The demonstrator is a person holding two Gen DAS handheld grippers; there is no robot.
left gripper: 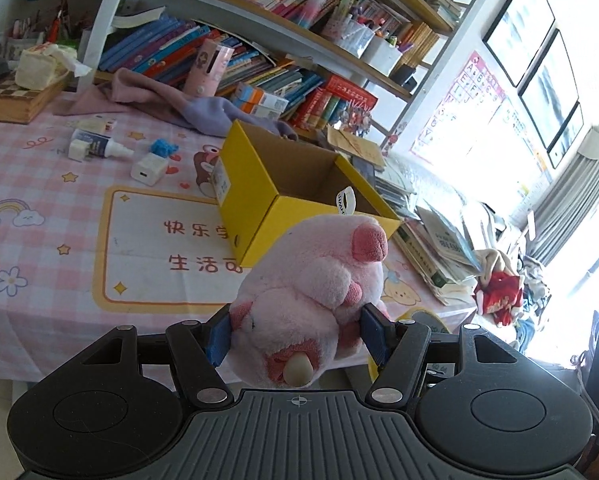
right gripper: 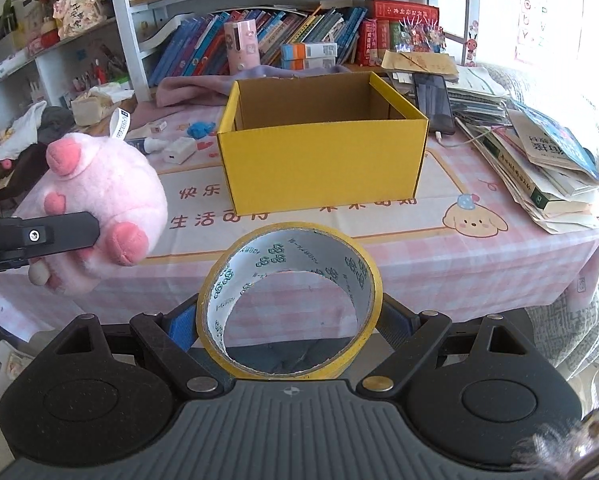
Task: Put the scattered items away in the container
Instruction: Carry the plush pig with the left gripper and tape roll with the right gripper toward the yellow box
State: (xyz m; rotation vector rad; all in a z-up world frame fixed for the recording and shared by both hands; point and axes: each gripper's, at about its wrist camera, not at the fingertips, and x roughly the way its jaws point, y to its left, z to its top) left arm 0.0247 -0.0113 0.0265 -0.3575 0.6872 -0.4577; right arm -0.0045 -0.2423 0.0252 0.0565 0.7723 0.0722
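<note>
left wrist view: the left tool [left gripper: 297, 338] is clamped on a pink plush pig [left gripper: 311, 300], blue pads pressing its sides, and holds it in the air in front of the yellow box [left gripper: 259, 200]. the box stands open on the pink checked tabletop [left gripper: 39, 208], and what shows of its inside looks bare. well to the left of it lie a white charger [left gripper: 149, 170], a small blue toy [left gripper: 163, 147], a spray bottle [left gripper: 105, 148] and a small white carton [left gripper: 95, 123], all apart from the box.

right wrist view: the right tool [right gripper: 289, 326] is closed on a roll of yellow tape [right gripper: 289, 300], gripping its outer wall on both sides, the roll's opening facing the camera. the roll sits short of the tabletop's near edge, with the box straight ahead. the pig hangs at the left, pinched in the other tool, also off the tabletop.

judging from this, nothing is in the box yet: two items are lifted and ready to drop in, and the cluster to the box's left is untouched.
</note>
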